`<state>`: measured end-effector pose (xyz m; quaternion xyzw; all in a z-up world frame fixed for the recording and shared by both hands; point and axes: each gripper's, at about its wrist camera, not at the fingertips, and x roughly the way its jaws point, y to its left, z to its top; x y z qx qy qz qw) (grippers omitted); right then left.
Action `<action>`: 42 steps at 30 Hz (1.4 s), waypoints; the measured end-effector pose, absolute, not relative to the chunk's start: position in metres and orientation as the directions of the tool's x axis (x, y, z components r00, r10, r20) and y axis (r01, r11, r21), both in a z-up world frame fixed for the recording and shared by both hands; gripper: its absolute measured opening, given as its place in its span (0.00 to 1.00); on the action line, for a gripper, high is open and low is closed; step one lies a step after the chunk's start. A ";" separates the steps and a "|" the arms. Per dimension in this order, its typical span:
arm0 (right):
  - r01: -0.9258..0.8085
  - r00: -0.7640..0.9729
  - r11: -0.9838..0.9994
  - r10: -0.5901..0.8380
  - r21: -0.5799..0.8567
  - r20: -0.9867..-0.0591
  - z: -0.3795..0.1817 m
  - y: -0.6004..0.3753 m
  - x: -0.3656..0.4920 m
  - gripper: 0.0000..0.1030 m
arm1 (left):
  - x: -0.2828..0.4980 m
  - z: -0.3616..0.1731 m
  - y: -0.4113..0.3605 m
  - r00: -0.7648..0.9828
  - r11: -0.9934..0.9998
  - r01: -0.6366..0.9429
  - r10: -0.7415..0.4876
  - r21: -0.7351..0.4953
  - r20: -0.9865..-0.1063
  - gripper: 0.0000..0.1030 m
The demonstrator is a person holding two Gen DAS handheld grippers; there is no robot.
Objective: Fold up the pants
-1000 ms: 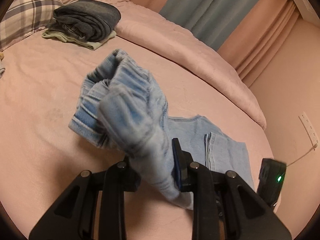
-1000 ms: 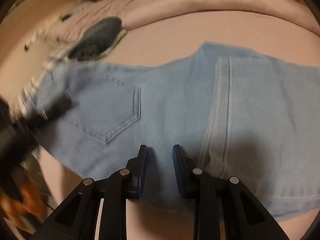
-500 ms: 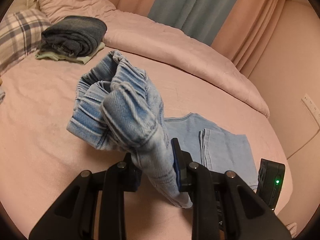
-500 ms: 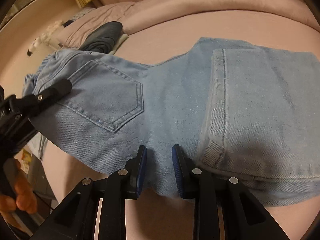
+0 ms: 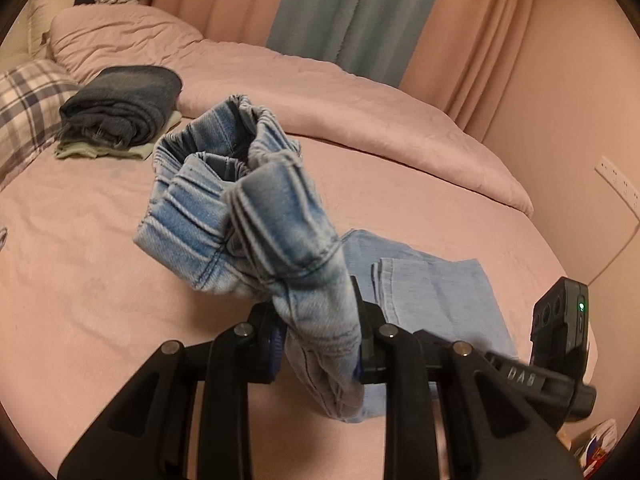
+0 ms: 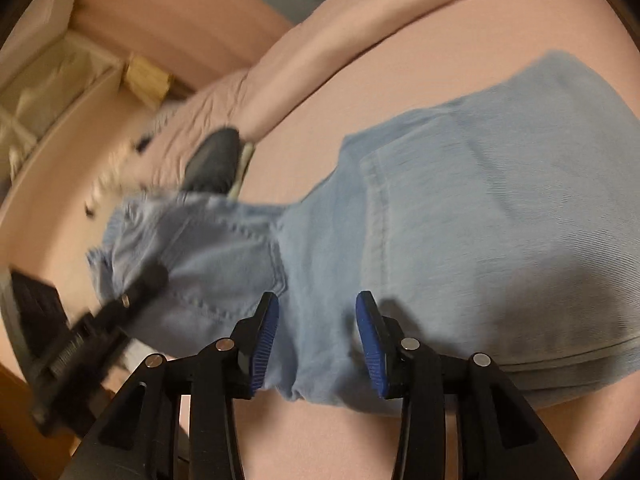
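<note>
Pants (image 5: 256, 216): light denim, legs flat on bed (image 5: 80, 300), waist end lifted. Left gripper (image 5: 318, 338) clamped on waistband bunch. Right gripper (image 6: 316, 340) jaws apart over mid-fold, gripping nothing. Advice: carry waist level over legs, align edges.

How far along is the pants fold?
Done: the leg end of the light blue jeans already lies doubled flat on the bed. In hand: the left gripper is shut on the bunched waistband end, lifted off the bed; the right gripper is open over the edge near the back pocket. Left: laying the waist end over the folded legs.
</note>
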<state>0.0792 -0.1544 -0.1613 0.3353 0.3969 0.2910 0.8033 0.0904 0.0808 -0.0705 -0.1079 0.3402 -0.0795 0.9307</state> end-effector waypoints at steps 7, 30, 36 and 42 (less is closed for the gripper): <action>-0.143 0.525 0.444 0.792 0.885 -0.312 -0.176 -0.188 0.081 0.42 | 0.095 -0.066 0.046 0.752 0.971 0.154 -0.234 -0.182 -0.616 0.25; -0.063 0.523 0.078 0.852 0.995 -0.034 -0.209 -0.220 0.073 0.53 | 0.108 -0.098 -0.011 0.606 0.923 0.343 -0.360 -0.176 -0.709 0.74; -0.025 0.541 0.094 0.838 0.995 -0.066 -0.205 -0.218 0.074 0.53 | 0.098 -0.099 0.012 0.615 0.928 0.310 -0.363 -0.208 -0.700 0.75; -0.029 0.536 0.039 0.844 0.999 -0.017 -0.203 -0.228 0.071 0.69 | 0.101 -0.118 0.027 0.576 0.917 0.280 -0.396 -0.283 -0.715 0.77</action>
